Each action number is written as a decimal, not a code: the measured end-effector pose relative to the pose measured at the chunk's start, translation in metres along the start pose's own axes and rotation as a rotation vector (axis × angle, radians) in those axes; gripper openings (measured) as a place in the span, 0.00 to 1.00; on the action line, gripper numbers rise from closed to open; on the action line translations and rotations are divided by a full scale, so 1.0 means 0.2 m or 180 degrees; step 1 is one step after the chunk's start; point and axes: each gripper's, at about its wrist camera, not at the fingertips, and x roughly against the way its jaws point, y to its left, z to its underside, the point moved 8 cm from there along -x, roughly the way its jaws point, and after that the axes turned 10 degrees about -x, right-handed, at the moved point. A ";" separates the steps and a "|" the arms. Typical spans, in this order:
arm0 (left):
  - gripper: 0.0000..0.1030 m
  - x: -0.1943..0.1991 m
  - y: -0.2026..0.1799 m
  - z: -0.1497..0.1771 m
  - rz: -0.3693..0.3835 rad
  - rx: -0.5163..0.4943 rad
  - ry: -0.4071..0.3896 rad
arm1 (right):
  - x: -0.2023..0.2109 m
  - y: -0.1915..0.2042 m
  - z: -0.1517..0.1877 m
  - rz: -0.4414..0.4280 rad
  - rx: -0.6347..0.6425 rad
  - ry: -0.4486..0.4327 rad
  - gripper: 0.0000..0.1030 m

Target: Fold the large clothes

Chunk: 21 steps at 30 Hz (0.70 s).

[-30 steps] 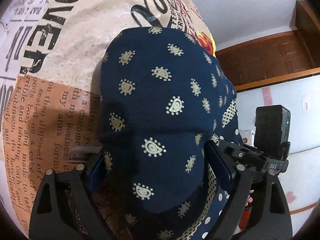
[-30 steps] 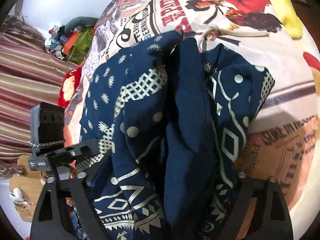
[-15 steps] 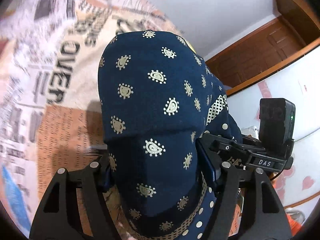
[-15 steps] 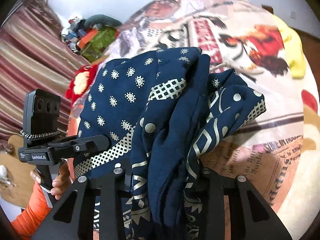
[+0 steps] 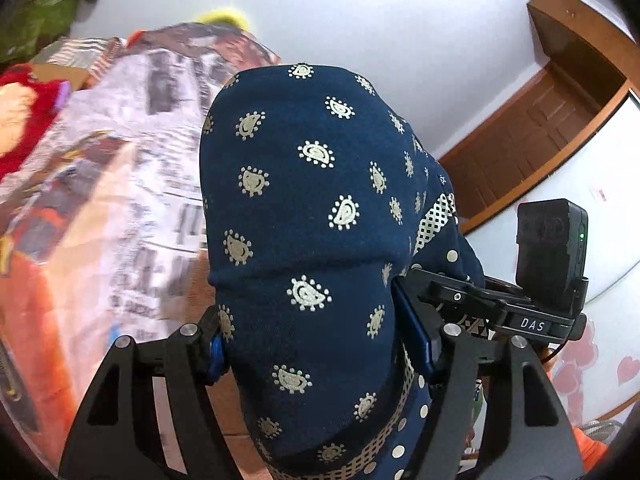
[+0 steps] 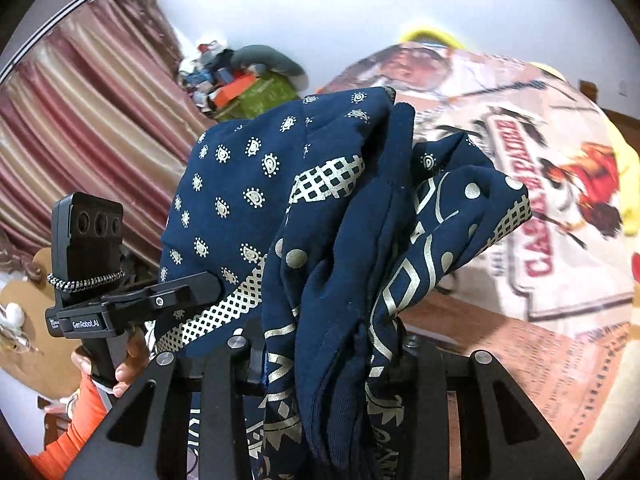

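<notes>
the navy garment (image 5: 312, 240) with small cream paisley marks fills the middle of the left wrist view, and it is bunched into a thick roll. its long axis runs from 6 o'clock, at the fingers, up toward 12 o'clock, where its rounded end points to the white wall (image 5: 380, 20). the left gripper (image 5: 320, 344) has its two blue pads pressed on both sides of this roll, so the claw stands fairly wide but is closed on the cloth. a band of cream lattice print goes along the lower edge at 5 o'clock. in the right wrist view the same garment (image 6: 344, 248) hangs in several folded layers, with diamond and dot patterns, and the layers go from 6 o'clock up to about 12 o'clock, leaning a little to 11 o'clock. the right gripper (image 6: 332, 360) is narrowly closed on these layers, and the cloth hides the pads there. the garment is held up above the bed cover (image 6: 560, 240) with newspaper and poster prints, which lies at 3 o'clock in the right view and at 9 o'clock in the left view. at 8 o'clock in the right view a hand (image 6: 124, 364) with an orange sleeve (image 6: 76, 412) grips the handle of the left gripper. striped curtains (image 6: 88, 120) hang at 10 o'clock.
</notes>
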 end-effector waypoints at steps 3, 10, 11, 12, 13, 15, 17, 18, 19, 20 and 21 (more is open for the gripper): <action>0.67 0.10 0.13 0.04 -0.0077 0.0096 -0.0030 | -0.09 0.14 0.02 -0.0060 0.0054 0.0057 0.33; 0.67 0.20 0.50 0.20 -0.0215 0.0457 0.0047 | -0.43 0.35 0.11 -0.0133 0.0084 0.0353 0.33; 0.67 0.20 0.55 0.22 -0.0221 0.0509 0.0072 | -0.50 0.37 0.12 -0.0122 0.0078 0.0418 0.33; 0.67 0.19 0.60 0.26 -0.0228 0.0565 0.0105 | -0.55 0.37 0.13 -0.0113 0.0069 0.0467 0.33; 0.67 0.17 0.66 0.29 -0.0236 0.0620 0.0145 | -0.61 0.38 0.15 -0.0101 0.0050 0.0524 0.33; 0.67 0.13 0.74 0.36 -0.0244 0.0705 0.0219 | -0.73 0.36 0.19 -0.0064 0.0027 0.0646 0.33; 0.67 0.07 0.83 0.40 -0.0252 0.0795 0.0303 | -0.84 0.33 0.22 -0.0023 -0.0025 0.0769 0.33; 0.67 0.02 0.87 0.42 -0.0256 0.0844 0.0348 | -0.90 0.31 0.23 0.0005 -0.0061 0.0832 0.33; 0.67 -0.01 0.90 0.45 -0.0253 0.0889 0.0404 | -0.95 0.29 0.24 0.0035 -0.0088 0.0891 0.33; 0.67 -0.04 0.93 0.47 -0.0243 0.0921 0.0443 | -1.01 0.26 0.26 0.0077 -0.0108 0.0953 0.33; 0.67 -0.07 0.95 0.48 -0.0231 0.0937 0.0472 | -1.06 0.24 0.27 0.0117 -0.0126 0.1004 0.33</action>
